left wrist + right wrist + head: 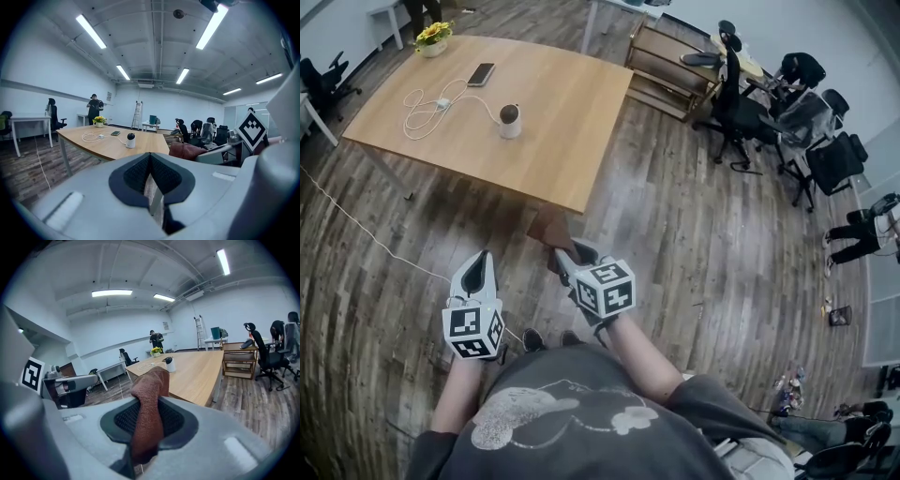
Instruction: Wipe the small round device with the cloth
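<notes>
The small round white device (509,121) with a dark top stands upright on the wooden table (562,112), also seen far off as the device (131,139) and the device (170,364). A brown cloth (148,406) is pinched in my right gripper (565,260), its free end sticking up past the jaws; the cloth (549,226) hangs near the table's front edge. My left gripper (475,276) is shut with nothing between its jaws, held beside the right one, short of the table.
On the table lie a white cable with charger (427,106), a phone (480,74) and a pot of yellow flowers (433,37). Office chairs (741,108) and a low wooden shelf (666,70) stand to the right. A cable (356,225) runs across the wooden floor.
</notes>
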Available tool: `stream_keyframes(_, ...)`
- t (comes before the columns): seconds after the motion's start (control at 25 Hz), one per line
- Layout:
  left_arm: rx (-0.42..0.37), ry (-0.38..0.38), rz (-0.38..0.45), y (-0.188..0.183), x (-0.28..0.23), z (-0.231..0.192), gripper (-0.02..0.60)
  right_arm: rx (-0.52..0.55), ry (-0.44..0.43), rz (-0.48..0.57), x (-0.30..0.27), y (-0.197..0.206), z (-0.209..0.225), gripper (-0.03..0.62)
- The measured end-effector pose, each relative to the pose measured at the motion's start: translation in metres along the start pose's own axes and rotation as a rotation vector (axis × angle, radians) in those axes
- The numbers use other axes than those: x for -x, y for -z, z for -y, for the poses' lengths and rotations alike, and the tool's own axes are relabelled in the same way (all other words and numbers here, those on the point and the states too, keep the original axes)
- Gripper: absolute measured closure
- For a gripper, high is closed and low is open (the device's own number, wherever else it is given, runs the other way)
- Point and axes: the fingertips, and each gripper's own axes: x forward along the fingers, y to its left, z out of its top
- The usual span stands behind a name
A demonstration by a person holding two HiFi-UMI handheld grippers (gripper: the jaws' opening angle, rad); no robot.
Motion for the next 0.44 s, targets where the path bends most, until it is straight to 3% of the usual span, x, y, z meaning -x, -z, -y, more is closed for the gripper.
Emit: stream_keyframes(0.44, -0.007, -0.017, -0.004, 0.001, 0.000, 0.027, 0.563, -0.014, -0.018, -0.003, 0.019, 0.008, 0.020, 0.519)
